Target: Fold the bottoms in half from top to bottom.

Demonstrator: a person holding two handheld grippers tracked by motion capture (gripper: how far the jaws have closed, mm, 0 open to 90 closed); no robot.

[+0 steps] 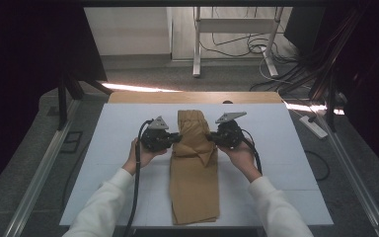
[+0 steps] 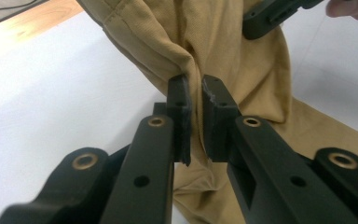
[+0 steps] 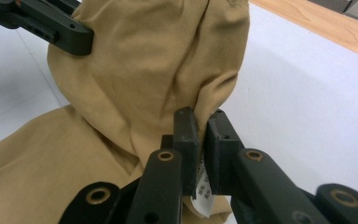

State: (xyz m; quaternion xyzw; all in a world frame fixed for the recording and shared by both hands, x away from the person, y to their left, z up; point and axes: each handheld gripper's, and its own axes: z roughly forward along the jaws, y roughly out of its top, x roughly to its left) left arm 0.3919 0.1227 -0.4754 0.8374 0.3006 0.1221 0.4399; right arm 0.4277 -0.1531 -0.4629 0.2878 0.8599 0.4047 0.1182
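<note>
- Left gripper [image 2: 195, 88]: jaws clamped on trousers [image 1: 194, 168], left edge.
- Right gripper [image 3: 201, 122]: jaws pinching right edge, white label between.
- Trousers lie mid-table [image 1: 286, 163], reaching its near edge.

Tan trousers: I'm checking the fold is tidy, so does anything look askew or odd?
The tan trousers lie straight; each gripper pinches one edge. A white label pokes out between the right gripper jaws, caught with the cloth.
</note>
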